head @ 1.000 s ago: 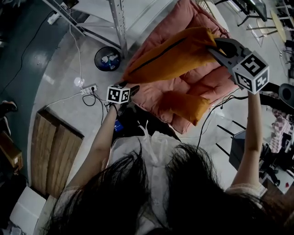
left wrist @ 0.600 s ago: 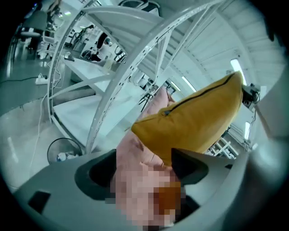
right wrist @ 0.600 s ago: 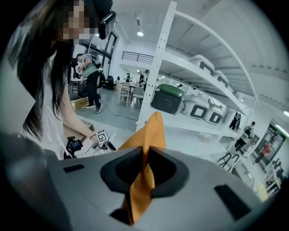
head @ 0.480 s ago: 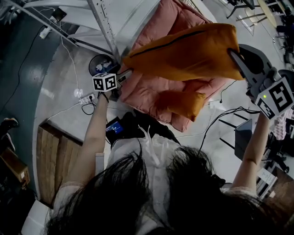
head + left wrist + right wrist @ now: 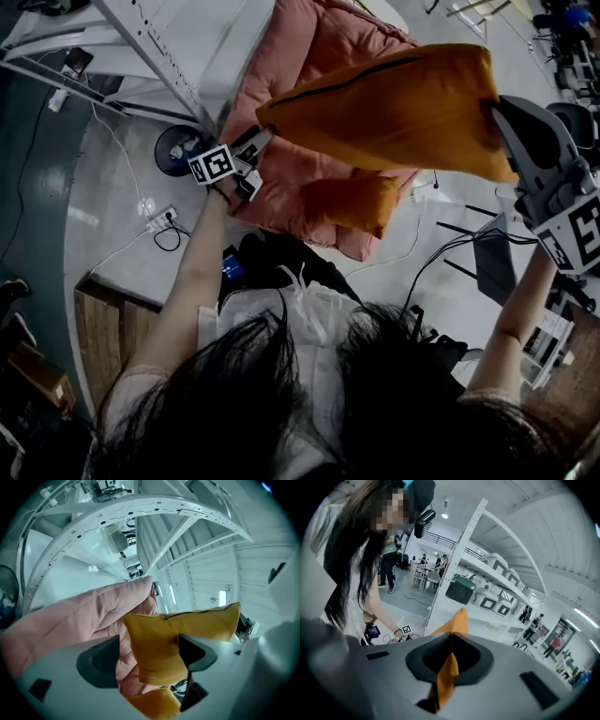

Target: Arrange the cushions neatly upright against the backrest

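A big orange cushion (image 5: 394, 103) with a dark zip hangs in the air above a pink padded seat (image 5: 309, 56). My right gripper (image 5: 503, 111) is shut on its right corner, and the fabric shows pinched between the pads (image 5: 450, 656). My left gripper (image 5: 255, 161) is just below the cushion's left corner. Its jaws are opening, and that corner (image 5: 154, 634) lies beyond them, untouched by the pads. A smaller orange cushion (image 5: 352, 202) lies on the seat's near edge.
A grey metal shelving frame (image 5: 159, 56) stands left of the seat, with a black bin (image 5: 173, 150) at its foot. A power strip and cables (image 5: 159, 217) lie on the floor. Wooden boards (image 5: 103, 319) are at the lower left. Dark stand legs (image 5: 459, 234) are on the right.
The big cushion has been lifted and carried right by the right gripper, now stretched out level. The left gripper's jaws have spread, and the cushion's left corner has come away from them.
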`<state>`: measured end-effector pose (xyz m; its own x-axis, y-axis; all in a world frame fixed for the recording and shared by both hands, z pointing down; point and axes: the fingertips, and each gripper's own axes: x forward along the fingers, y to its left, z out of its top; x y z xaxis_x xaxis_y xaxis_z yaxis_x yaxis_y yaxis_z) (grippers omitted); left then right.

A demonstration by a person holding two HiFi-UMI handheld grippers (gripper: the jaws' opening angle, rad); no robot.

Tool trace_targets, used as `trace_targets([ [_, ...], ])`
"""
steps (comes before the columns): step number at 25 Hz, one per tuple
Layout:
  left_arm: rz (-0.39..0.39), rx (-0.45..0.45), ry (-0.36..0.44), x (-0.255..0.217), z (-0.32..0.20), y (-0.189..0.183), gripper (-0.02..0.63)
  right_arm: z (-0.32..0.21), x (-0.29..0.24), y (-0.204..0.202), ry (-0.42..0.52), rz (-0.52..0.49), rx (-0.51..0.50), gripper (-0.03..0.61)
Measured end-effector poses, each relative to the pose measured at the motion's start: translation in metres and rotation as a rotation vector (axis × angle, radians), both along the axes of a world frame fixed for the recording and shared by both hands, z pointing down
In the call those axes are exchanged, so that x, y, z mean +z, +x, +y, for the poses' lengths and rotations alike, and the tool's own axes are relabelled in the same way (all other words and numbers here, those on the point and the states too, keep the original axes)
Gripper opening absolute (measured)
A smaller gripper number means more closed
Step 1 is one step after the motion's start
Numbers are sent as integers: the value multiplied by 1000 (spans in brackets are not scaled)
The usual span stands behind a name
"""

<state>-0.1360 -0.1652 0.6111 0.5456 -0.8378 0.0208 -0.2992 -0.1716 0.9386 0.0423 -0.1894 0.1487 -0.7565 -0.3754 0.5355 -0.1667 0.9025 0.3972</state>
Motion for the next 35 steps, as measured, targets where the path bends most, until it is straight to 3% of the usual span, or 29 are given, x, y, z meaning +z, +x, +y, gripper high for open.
trace_targets([
  [3, 85, -5, 44, -12, -23, 7, 382, -5, 6, 12, -15, 8, 29, 29],
  [6, 98, -19, -29, 2, -45, 21, 365, -13, 29, 20, -62, -13, 72, 28],
  [7, 117, -15, -47, 6, -49, 29, 283, -14, 33, 24, -75, -32, 86, 28],
  [8, 137, -10, -52, 7, -51, 35, 249, -13, 35, 28, -84, -56, 96, 28],
  [11, 157, -10, -22, 3, -61, 44, 200, -17, 33, 39, -75, -99, 127, 28],
  [14, 62, -12, 24, -13, -73, 31, 173, -37, 34, 62, -55, -116, 197, 28],
  [17, 16, -26, 62, -37, -85, 10, 164, -56, 46, 92, -77, -174, 298, 28],
  [26, -228, -104, 159, -120, -108, -55, 144, -73, 146, 170, -258, -323, 545, 28],
  [30, -350, -43, 143, -146, -114, -51, 138, -69, 178, 192, -366, -436, 649, 28],
  [32, -455, 9, 156, -155, -114, -38, 137, -65, 195, 210, -401, -459, 714, 28],
  [35, -544, 70, 159, -160, -118, -14, 122, -65, 241, 246, -493, -496, 826, 28],
])
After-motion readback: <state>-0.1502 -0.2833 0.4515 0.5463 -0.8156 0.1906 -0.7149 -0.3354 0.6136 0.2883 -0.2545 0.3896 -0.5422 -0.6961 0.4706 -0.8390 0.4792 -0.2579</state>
